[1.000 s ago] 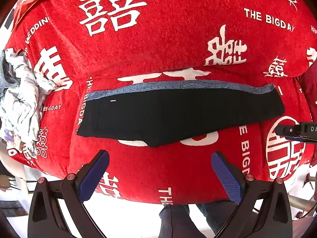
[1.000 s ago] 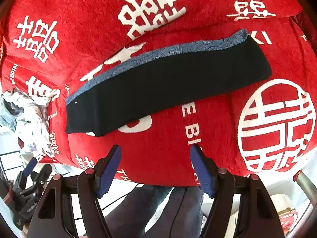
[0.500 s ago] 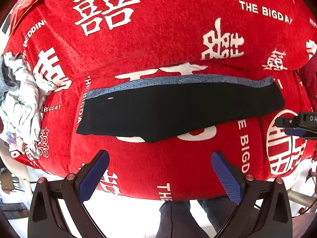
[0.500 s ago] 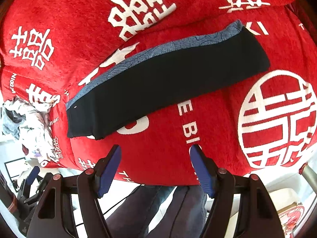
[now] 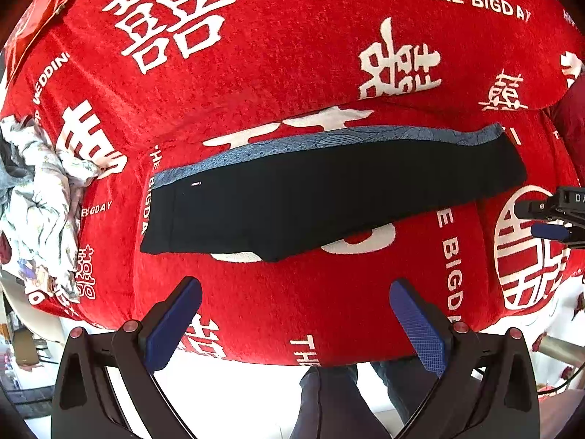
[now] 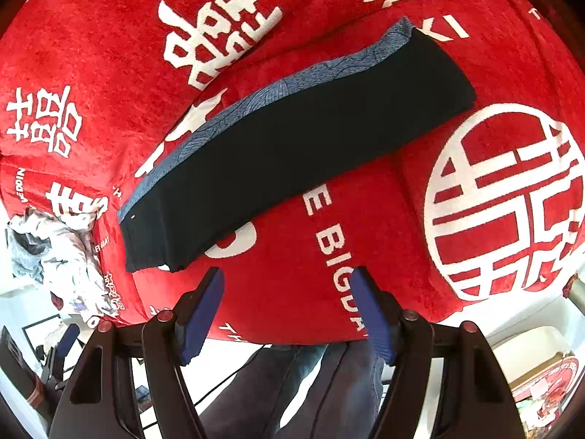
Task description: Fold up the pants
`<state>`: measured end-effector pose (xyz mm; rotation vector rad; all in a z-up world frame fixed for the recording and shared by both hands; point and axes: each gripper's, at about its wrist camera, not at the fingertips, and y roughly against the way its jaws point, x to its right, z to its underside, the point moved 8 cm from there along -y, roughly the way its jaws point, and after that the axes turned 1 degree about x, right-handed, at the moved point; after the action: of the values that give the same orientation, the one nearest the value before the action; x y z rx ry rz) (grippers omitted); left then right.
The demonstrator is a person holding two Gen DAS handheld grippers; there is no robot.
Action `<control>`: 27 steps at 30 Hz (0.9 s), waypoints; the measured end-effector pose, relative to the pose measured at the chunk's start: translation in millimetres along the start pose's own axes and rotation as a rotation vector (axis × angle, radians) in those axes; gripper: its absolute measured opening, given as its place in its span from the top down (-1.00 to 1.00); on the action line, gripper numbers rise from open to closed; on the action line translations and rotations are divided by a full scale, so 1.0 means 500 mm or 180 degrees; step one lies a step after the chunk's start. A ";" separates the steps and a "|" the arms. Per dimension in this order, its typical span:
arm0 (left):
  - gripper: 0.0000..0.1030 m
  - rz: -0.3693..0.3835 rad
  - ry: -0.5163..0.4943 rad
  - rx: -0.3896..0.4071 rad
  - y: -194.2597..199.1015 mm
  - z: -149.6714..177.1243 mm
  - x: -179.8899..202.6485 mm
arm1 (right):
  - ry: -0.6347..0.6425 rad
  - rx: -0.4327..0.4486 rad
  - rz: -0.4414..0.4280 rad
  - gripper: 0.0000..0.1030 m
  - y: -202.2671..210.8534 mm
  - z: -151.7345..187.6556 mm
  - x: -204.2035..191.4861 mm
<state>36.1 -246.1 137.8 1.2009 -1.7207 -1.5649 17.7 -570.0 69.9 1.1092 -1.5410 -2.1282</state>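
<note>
Both claws stand wide open and hold nothing: left claw and right claw hang at the bottom of their frames, above the red cloth. Black pants, folded lengthwise, lie across the frame's middle; crumpled clothes sit at left.

A red blanket with white characters and lettering covers the surface, and on it lie black pants, folded lengthwise into a long strip with a blue patterned edge, and a crumpled pale cloth at its left edge.
</note>
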 end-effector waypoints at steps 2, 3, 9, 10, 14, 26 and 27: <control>-1.00 -0.0006 -0.0033 -0.0007 -0.001 -0.002 0.007 | -0.0032 0.0009 -0.0013 -0.45 0.001 -0.002 0.007; -1.00 -0.0008 -0.0048 -0.0012 -0.001 -0.003 0.009 | -0.0043 0.0012 -0.0017 -0.45 0.001 -0.003 0.009; -1.00 -0.0029 -0.0104 -0.0036 -0.004 -0.009 0.021 | -0.0116 0.0013 -0.0045 -0.45 0.001 -0.007 0.027; -1.00 -0.0032 -0.0112 -0.0040 -0.004 -0.010 0.023 | -0.0124 0.0014 -0.0047 -0.45 0.001 -0.008 0.029; -1.00 -0.0036 -0.0154 -0.0047 -0.006 -0.012 0.032 | -0.0176 0.0024 -0.0058 -0.45 0.002 -0.009 0.041; -1.00 -0.0043 -0.0227 -0.0068 -0.014 -0.012 0.049 | -0.0295 0.0090 -0.0102 -0.45 0.003 -0.007 0.074; -1.00 -0.0059 -0.0219 -0.0067 -0.018 -0.013 0.047 | -0.0299 0.0110 -0.0121 -0.45 0.003 -0.008 0.077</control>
<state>32.8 -269.3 126.4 1.1685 -1.7362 -1.6490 -5.3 -597.3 54.7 1.0720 -1.6158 -2.2160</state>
